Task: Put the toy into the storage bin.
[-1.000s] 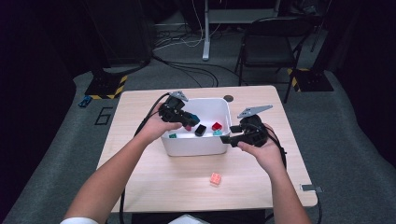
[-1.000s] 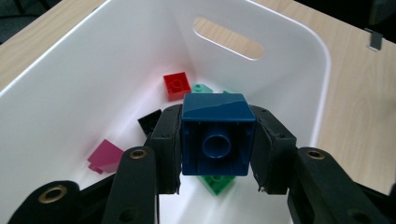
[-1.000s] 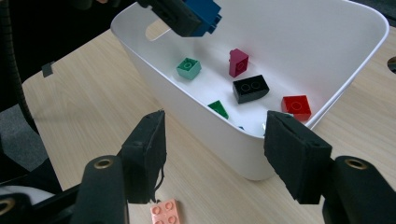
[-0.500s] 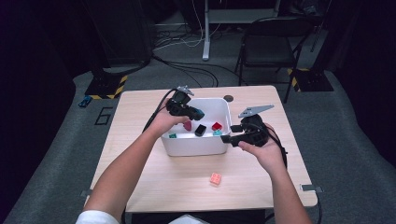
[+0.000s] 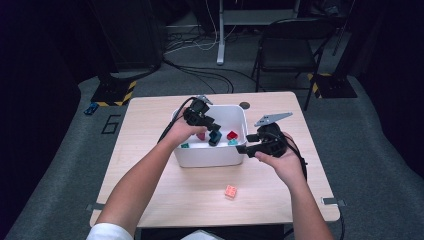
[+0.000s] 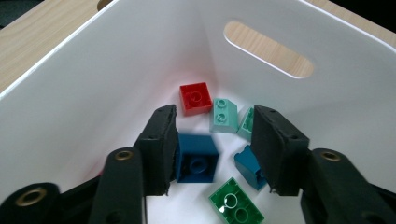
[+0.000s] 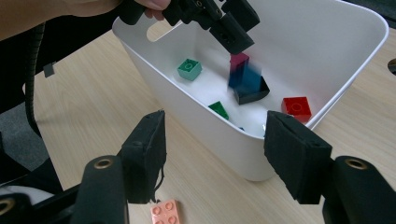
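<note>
One wooden bench carries the work, with a white bin standing near its middle.

My left gripper hangs inside the bin, tips pointing down. Its jaws have just been opening, and they now stand apart. The dark blue brick sits between them, close against one pad and clear of the other. It is blurred in the right gripper view, so I judge it released and dropping onto the bin floor.

My right gripper is open and empty. It hovers over the bench just outside the bin's near wall.

Loose on the bin floor lie a red brick, a green brick and some pale teal ones. A salmon brick lies alone on the bench, apart from the bin and below my right gripper.

Findings for the release:
- Spread the left jaws fully so the near pad does not drag the blue brick sideways.
- Lift straight up, clear of the bin walls.
- Hold the right gripper steady, off the rim, until the left is out.
- The salmon brick looks to be the next pick, and it calls for a square approach from above.
</note>
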The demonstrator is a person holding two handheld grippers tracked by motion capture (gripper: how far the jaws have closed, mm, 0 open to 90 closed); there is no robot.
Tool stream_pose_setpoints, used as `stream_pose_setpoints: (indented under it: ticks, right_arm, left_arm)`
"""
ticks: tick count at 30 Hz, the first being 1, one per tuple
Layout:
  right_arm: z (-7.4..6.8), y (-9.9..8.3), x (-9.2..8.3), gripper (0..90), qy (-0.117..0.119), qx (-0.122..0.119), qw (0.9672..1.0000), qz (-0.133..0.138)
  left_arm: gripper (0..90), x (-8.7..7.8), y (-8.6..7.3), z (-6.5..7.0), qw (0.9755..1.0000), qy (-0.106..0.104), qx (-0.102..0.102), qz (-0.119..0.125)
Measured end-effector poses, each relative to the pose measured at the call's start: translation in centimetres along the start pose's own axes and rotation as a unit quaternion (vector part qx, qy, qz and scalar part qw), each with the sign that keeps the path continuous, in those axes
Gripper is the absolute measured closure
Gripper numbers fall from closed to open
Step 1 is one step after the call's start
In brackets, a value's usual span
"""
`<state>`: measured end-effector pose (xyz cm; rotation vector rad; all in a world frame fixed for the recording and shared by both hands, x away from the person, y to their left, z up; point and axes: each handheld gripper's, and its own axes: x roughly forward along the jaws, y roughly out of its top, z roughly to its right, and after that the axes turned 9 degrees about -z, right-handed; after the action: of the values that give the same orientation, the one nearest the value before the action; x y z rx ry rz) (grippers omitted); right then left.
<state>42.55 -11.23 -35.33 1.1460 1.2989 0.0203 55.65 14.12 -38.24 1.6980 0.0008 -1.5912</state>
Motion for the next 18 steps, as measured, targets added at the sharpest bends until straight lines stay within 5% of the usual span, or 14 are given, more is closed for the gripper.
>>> stream_pose_setpoints:
  ticks: [10, 18]
  right_arm:
    - [0.0, 0.0, 0.2, 38.3, 0.000, 0.001, 1.0000, -0.003]
    - [-0.4, 0.1, 0.6, 38.2, -0.003, 0.000, 0.9999, -0.012]
  left_arm:
    - [46.9, -3.2, -1.3, 0.6, 0.9996, 0.008, -0.005, 0.028]
    - [45.3, -6.4, -4.0, 2.3, 0.9983, 0.002, -0.003, 0.058]
